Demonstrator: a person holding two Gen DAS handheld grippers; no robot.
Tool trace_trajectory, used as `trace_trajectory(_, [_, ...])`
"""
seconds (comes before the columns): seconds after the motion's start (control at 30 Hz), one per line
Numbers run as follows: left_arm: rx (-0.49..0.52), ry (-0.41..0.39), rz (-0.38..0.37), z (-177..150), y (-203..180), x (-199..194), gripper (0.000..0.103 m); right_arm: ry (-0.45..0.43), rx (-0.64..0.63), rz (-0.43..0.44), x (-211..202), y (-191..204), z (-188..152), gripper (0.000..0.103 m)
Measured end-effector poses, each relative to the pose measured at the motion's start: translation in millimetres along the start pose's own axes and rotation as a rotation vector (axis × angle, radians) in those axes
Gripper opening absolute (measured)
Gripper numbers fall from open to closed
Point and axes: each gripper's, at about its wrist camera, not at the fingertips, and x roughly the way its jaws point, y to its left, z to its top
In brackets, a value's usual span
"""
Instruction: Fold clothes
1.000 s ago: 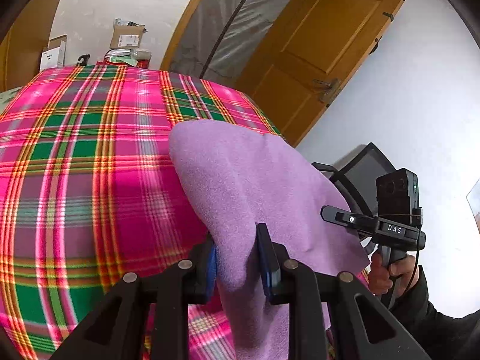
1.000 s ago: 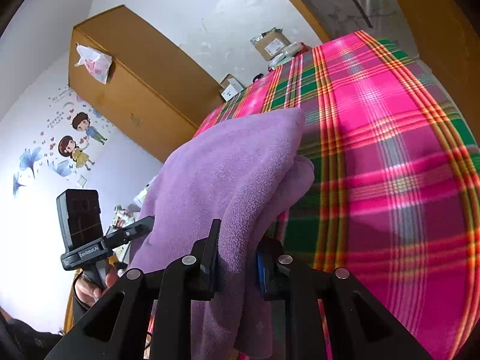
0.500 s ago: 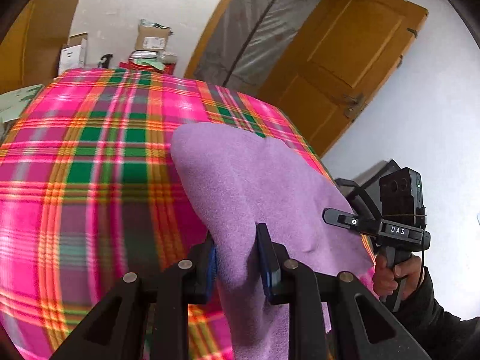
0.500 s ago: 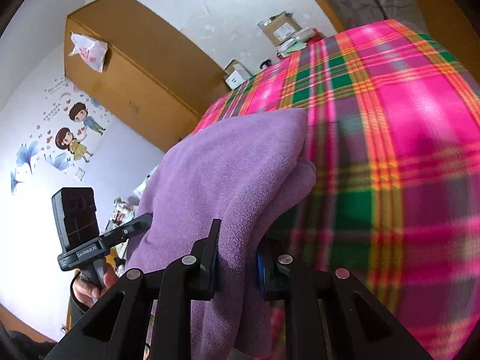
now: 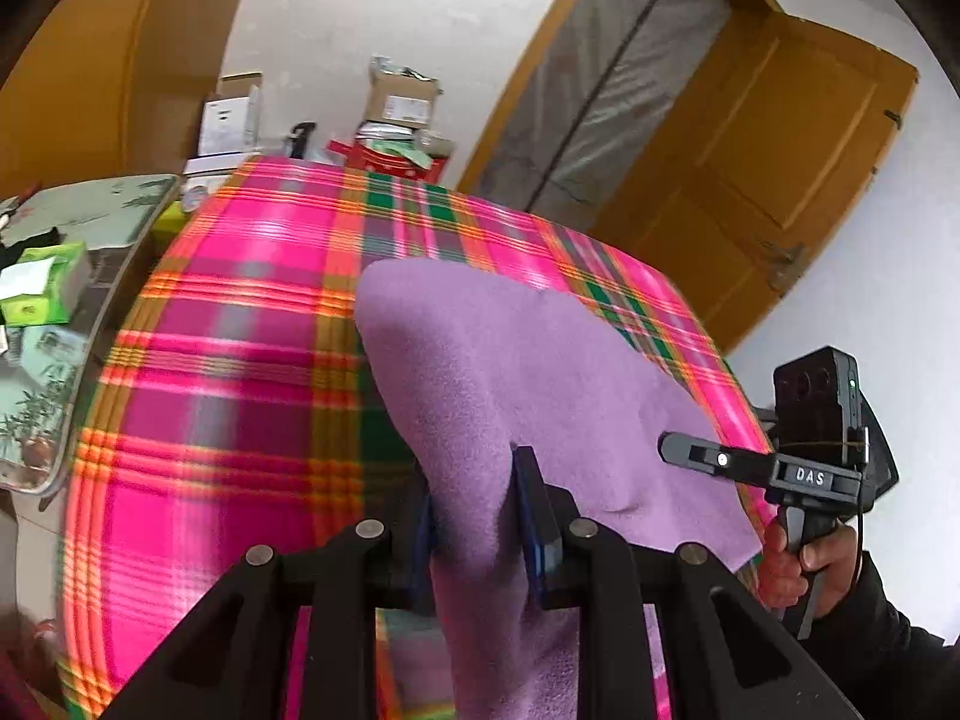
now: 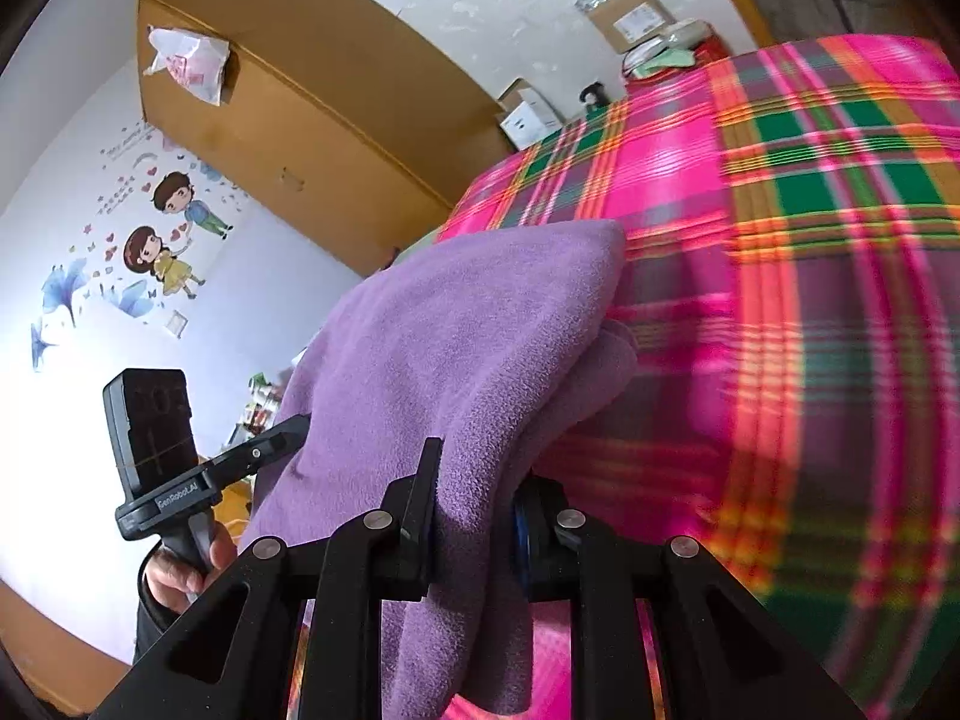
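Observation:
A purple fleece garment (image 5: 510, 372) hangs stretched between both grippers above a pink, green and orange plaid bed cover (image 5: 240, 360). My left gripper (image 5: 477, 516) is shut on one bunched end of it, cloth drooping below the pads. In the right wrist view the same garment (image 6: 456, 348) is doubled over, and my right gripper (image 6: 474, 510) is shut on its other end. The right gripper (image 5: 708, 459) shows at the far edge of the cloth in the left wrist view, a hand on its handle. The left gripper (image 6: 282, 432) shows likewise in the right wrist view.
The plaid cover (image 6: 810, 300) fills the bed. Beyond it stand cardboard boxes (image 5: 399, 99) against a white wall, a wooden door (image 5: 774, 174), and a wooden wardrobe (image 6: 300, 108). A side table (image 5: 54, 276) with green boxes stands left of the bed.
Both grippers carried the purple garment sideways across the bed; more of the left bed edge and side table has come into view. Both grips held.

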Motion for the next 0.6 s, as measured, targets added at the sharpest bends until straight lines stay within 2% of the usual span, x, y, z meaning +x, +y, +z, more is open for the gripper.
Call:
trace_trajectory(0.27, [-0.011,0.000,0.051,15.5,40.6,11.7,0.026,0.012,0.013,-0.007,55.1,7.1,16.2,0.020])
trace_trajectory(0.6, [-0.061,-0.012,0.011,1.4,71.0,29.2,0.028,0.034,0.008,-0.034,82.6,-3.1,22.5,0.022])
